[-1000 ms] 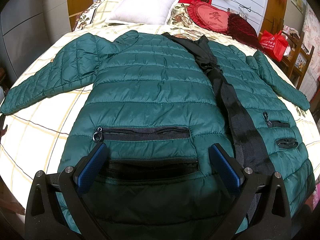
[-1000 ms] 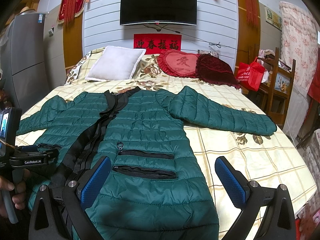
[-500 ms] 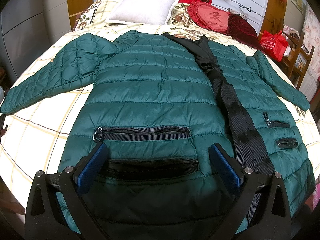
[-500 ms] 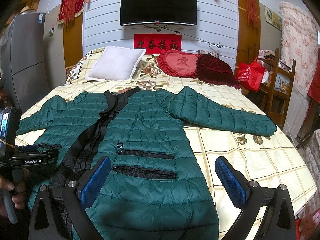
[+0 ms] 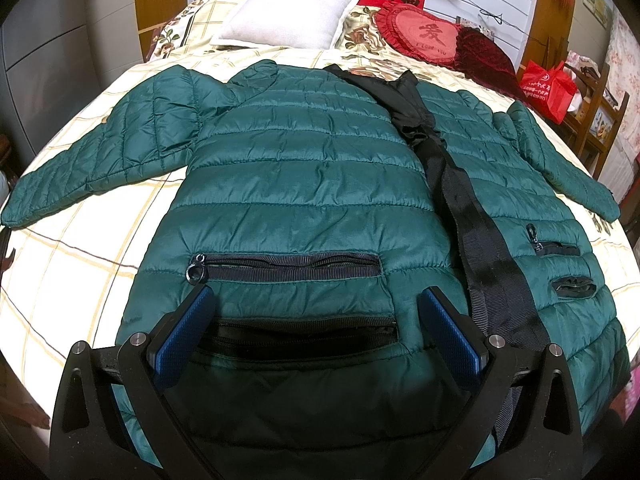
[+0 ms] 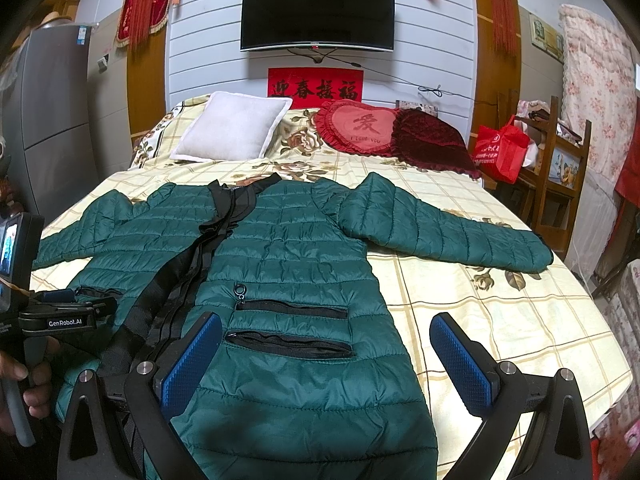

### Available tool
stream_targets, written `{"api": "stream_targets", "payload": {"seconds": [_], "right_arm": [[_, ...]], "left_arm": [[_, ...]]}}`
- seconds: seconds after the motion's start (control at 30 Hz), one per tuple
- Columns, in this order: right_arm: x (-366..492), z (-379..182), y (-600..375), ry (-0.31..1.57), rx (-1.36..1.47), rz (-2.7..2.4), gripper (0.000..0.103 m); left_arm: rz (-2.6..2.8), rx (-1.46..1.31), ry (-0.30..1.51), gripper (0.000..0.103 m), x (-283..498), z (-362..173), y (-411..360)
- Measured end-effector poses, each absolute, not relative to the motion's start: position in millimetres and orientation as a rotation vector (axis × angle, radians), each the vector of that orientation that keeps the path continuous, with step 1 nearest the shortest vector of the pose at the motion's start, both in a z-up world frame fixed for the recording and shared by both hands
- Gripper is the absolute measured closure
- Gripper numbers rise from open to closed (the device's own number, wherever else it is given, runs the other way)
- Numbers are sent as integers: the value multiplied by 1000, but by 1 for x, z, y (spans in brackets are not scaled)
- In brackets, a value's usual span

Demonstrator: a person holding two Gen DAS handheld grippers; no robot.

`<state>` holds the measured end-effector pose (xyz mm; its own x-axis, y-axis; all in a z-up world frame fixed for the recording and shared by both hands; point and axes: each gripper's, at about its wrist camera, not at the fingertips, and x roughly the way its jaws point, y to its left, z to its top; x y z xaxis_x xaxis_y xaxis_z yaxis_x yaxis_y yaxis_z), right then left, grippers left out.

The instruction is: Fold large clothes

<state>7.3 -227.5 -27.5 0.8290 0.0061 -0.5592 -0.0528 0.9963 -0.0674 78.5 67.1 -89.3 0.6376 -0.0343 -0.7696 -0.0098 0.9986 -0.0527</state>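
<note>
A dark green quilted jacket [image 5: 304, 184] lies flat and face up on the bed, both sleeves spread out to the sides, a black zip band [image 5: 472, 232] running down its front. My left gripper [image 5: 316, 300] hangs open over the hem by the left-side pockets, with nothing between its blue pads. In the right wrist view the same jacket [image 6: 296, 248] stretches away, its right sleeve [image 6: 448, 232] lying out across the sheet. The right gripper [image 6: 326, 326] is open above the lower right panel and its two pockets [image 6: 292, 328]. The left gripper's handle [image 6: 60, 316] shows at the left, held by a hand.
The bed [image 6: 480, 308] has a cream checked sheet. A white pillow [image 6: 232, 128] and red cushions [image 6: 360, 128] sit at the head. A red bag [image 6: 500, 152] and a wooden chair [image 6: 560, 184] stand to the right, a grey fridge [image 6: 52, 120] to the left.
</note>
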Motion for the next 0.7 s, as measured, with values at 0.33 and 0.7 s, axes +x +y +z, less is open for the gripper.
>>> {"api": "stream_targets", "payload": {"seconds": [0.33,0.7], "right_arm": [[2,-10,-226,568,-88,1,0],[58,1,-189,473,-68,151,0]], "left_arm": [[-10,-81,831,0,74,-79,74],[215,-379,710,0,97,-41,200]]}}
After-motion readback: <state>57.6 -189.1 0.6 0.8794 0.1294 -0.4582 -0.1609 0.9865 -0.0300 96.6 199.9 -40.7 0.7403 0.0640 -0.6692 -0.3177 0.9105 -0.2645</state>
